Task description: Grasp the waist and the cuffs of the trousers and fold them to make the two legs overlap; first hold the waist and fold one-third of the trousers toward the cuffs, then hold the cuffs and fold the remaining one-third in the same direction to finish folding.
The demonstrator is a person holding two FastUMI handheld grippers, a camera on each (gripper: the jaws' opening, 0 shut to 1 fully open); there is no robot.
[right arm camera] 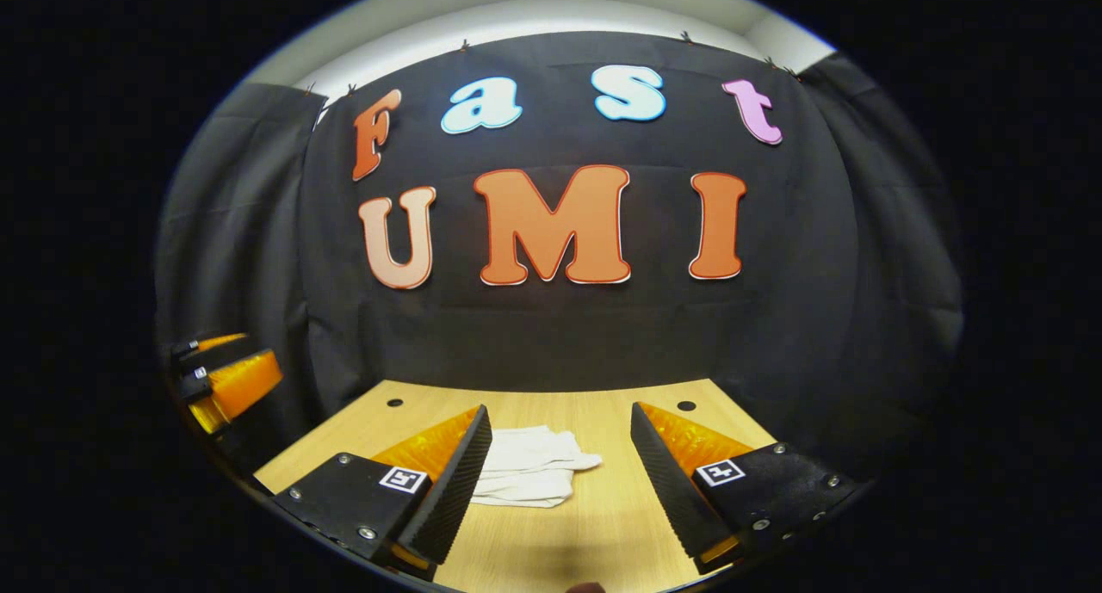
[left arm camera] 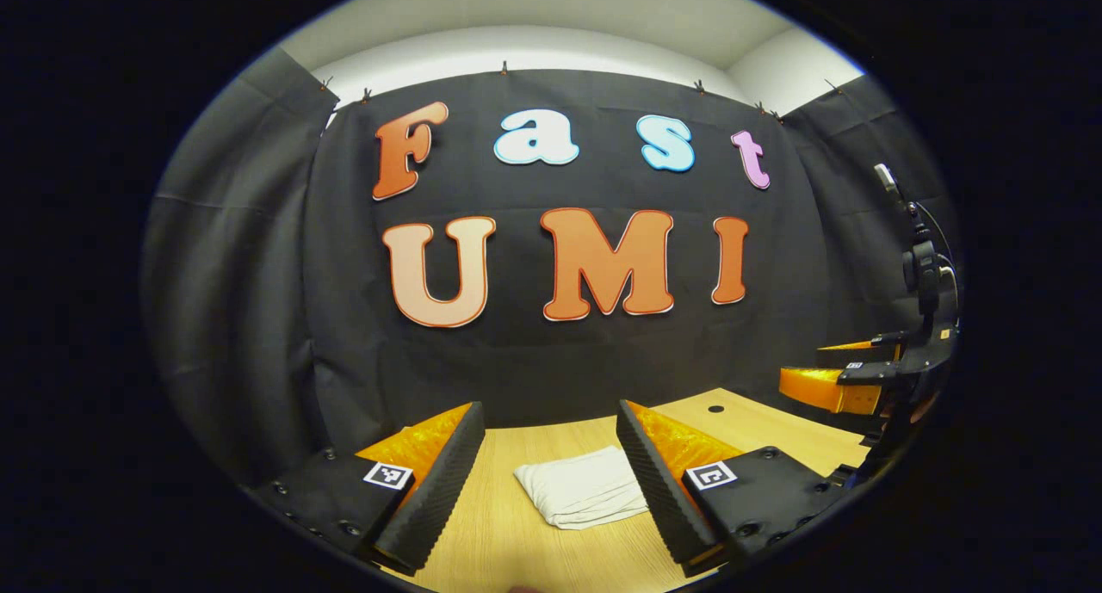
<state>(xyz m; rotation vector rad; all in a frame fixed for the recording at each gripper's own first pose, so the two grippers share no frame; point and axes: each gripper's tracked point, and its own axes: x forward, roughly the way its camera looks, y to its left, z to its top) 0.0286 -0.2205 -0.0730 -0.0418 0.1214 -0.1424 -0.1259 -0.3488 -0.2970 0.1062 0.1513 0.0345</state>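
A: Wooden table (left arm camera: 516,533), booth, two hand-held grippers raised above it. What lies on it?

B: The trousers (left arm camera: 584,487), white, already a compact folded bundle, resting toward the far middle of the table. In the right gripper view the same trousers (right arm camera: 527,474) sit left of centre, layered edges showing on the near side.

A: And the tools?

B: The left gripper (left arm camera: 551,481) hangs with jaws spread wide, nothing between them. The right gripper (right arm camera: 560,481) likewise gapes wide and holds nothing. Neither touches the cloth; both sit near, above the table's near part.

A: So the folding looks finished. What could spoil it?

B: A careless pass. Should either gripper drop low while crossing, a finger might snag the top layer and drag the bundle open, likeliest at the loose-looking corner on its right in the right gripper view. The far-off right gripper (left arm camera: 839,386), seen at the right edge, looks well clear.
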